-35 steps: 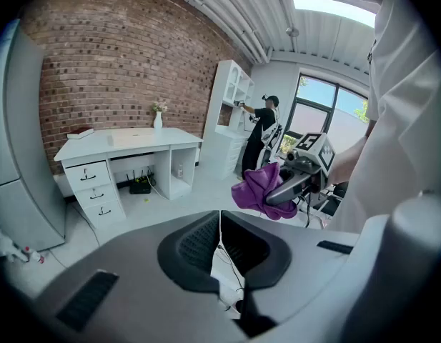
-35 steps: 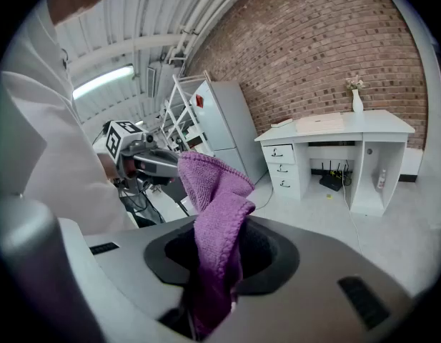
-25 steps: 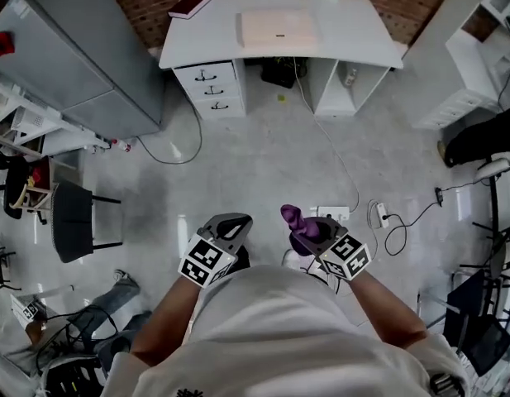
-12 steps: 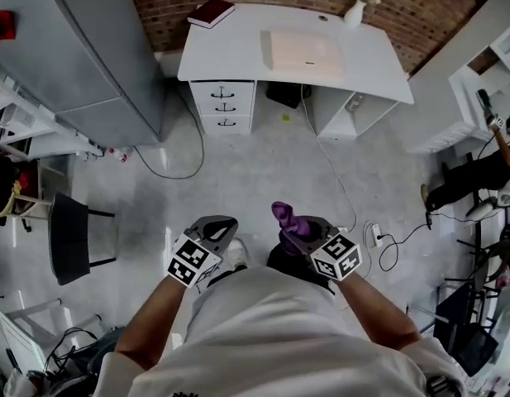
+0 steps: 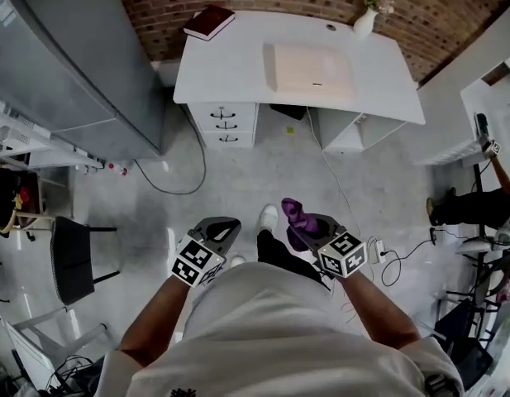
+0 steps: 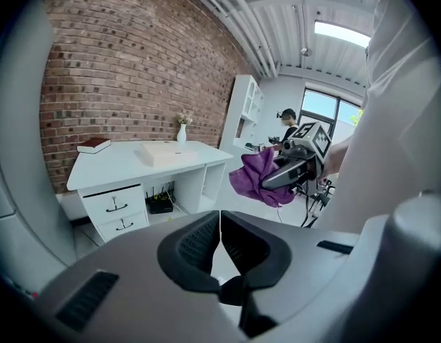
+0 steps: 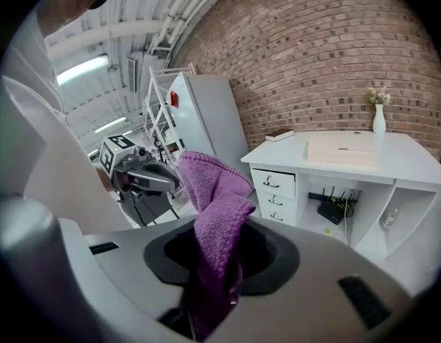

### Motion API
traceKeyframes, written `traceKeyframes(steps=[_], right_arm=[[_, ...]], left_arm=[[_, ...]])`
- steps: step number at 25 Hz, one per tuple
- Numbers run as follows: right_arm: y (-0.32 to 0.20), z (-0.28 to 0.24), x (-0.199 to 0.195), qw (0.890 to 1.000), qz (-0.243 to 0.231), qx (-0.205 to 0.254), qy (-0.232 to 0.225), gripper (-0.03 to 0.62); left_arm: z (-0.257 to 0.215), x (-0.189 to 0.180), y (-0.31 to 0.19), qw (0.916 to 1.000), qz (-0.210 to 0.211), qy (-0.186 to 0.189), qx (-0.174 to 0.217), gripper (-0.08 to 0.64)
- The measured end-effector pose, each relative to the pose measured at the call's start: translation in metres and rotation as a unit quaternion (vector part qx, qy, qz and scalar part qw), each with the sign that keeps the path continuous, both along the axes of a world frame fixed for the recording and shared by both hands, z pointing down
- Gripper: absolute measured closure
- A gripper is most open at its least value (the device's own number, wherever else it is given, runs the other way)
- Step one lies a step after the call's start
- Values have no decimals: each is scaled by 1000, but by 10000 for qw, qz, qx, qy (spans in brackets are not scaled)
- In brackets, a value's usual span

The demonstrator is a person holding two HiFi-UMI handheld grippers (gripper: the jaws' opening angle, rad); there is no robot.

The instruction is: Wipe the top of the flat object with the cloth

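A flat, pale pink object [image 5: 311, 68] lies on the white desk [image 5: 230, 64] far ahead, also seen in the left gripper view [image 6: 166, 153] and the right gripper view [image 7: 343, 149]. My right gripper [image 5: 306, 222] is shut on a purple cloth [image 5: 293, 214] that sticks up from its jaws [image 7: 214, 213]. My left gripper [image 5: 224, 224] is shut with nothing in it; its pads [image 6: 206, 241] meet. Both grippers are held at waist height over the floor, well short of the desk.
A dark red book [image 5: 208, 21] and a white vase with flowers [image 5: 366, 19] sit on the desk. Drawers [image 5: 225, 124] are under its left side. A grey cabinet [image 5: 81, 73] stands to the left, cables and a power strip [image 5: 377, 249] lie on the floor to the right.
The person has walked forward: the desk now sits nearer and lower in the head view. Both grippers kept their pose, the cloth still held.
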State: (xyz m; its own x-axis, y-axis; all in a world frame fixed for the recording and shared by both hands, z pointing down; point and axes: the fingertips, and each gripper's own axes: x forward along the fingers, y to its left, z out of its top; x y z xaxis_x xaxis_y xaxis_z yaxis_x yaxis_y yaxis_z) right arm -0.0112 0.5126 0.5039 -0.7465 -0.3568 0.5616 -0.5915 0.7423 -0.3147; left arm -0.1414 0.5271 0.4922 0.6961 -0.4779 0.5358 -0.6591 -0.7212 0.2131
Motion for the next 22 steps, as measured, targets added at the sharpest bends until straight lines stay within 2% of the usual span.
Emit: traceKeyframes(steps=[8,13,18,22], right_arm=[[-156,-11,29,9994,-50,30,-332,457],[-232,6,61,9983,356,-127,-443,457],[-284,17,68,9965,642,-233,-478,457],[-327,16,58,9947,886,-238,-464,457]], left_arm=[[-18,28,-153,9990,-81,-421,128,534],[-11,51,-231,9984,-152,-504,190,534],[-3,60,-290,9990,3,-418,127,534],[4,56,-350,9992,203,-262,203,534]])
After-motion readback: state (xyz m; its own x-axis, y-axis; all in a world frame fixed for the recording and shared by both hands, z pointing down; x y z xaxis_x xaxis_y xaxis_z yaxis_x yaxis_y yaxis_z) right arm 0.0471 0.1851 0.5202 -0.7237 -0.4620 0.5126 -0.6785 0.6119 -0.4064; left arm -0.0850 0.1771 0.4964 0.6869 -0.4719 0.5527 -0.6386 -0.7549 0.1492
